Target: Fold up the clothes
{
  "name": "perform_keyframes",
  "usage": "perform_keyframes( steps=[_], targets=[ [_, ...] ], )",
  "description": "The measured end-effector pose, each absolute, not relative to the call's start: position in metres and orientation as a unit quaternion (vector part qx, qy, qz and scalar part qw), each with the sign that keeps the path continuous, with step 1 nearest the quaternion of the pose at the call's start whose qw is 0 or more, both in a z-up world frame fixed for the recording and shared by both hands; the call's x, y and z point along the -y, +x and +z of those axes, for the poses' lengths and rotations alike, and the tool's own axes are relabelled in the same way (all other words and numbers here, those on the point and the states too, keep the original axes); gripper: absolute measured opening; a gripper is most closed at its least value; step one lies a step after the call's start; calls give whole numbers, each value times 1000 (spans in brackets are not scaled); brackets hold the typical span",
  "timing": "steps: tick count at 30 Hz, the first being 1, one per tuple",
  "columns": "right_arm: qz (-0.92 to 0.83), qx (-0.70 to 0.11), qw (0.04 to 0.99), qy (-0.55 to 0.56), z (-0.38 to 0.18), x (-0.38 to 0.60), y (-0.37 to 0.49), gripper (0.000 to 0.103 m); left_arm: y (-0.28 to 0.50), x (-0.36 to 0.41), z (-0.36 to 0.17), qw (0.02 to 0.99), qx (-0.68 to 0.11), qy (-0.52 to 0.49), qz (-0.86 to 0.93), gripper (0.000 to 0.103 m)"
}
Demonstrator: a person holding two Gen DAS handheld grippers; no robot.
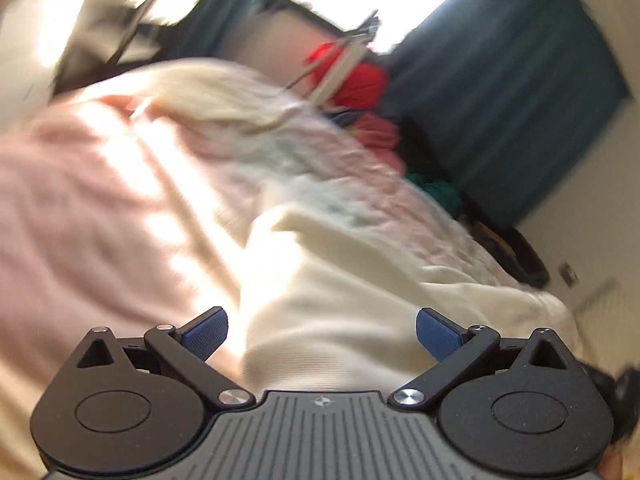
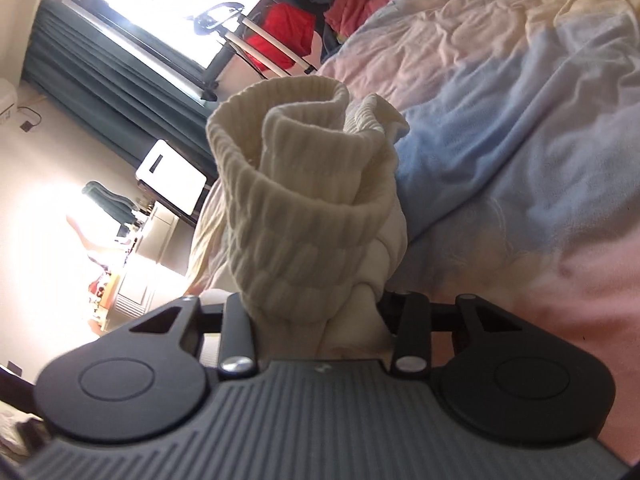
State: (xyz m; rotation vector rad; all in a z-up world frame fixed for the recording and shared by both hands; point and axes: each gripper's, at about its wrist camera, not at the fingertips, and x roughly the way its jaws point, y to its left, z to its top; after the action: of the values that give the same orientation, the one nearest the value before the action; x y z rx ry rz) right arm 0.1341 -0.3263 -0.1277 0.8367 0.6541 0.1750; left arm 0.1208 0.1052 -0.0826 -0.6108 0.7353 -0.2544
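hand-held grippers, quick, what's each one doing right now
Left hand-held gripper: open, holding nothing, over a cream garment.
Right hand-held gripper: shut on the cream ribbed knit garment.

A bed (image 2: pixel 520 128) carries everything, spread with a rumpled blanket (image 2: pixel 500 80) in pink, blue and cream. A cream garment (image 1: pixel 340 300) lies directly on the blanket (image 1: pixel 100 200).

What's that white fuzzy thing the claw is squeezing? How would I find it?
Find the big bed with the pink and blue blanket. Just above it, the right gripper pinches a cream ribbed sock bundle, cuffs sticking up. It is the only knitted, ridged thing; the bedding is smooth and pastel.
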Motion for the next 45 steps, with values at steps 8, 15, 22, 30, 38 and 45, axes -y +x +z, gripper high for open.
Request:
perform_keyframes(
  steps=[8,15,22,30,38,45],
  targets=[
    [73,-327,848,410,-137,326,140,42,135,-114,-119,788,-422,-413,-175,102],
    [61,-345,835,425,-148,328,142,45,128,-111,-118,800,-428,-384,-168,88],
    [62,-330,843,420,-143,326,138,43,117,-115,-116,817,-412,-370,-161,71],
    [87,-300,828,466,-136,336,125,40,103,-121,-96,826,-370,-377,-197,62],
    [88,-273,824,488,-99,356,111,39,102,-102,-59,823,-346,-391,-224,61],
    [50,-239,820,517,-56,419,125,39,166,-12,-6,818,-346,-392,-241,61]
  ],
)
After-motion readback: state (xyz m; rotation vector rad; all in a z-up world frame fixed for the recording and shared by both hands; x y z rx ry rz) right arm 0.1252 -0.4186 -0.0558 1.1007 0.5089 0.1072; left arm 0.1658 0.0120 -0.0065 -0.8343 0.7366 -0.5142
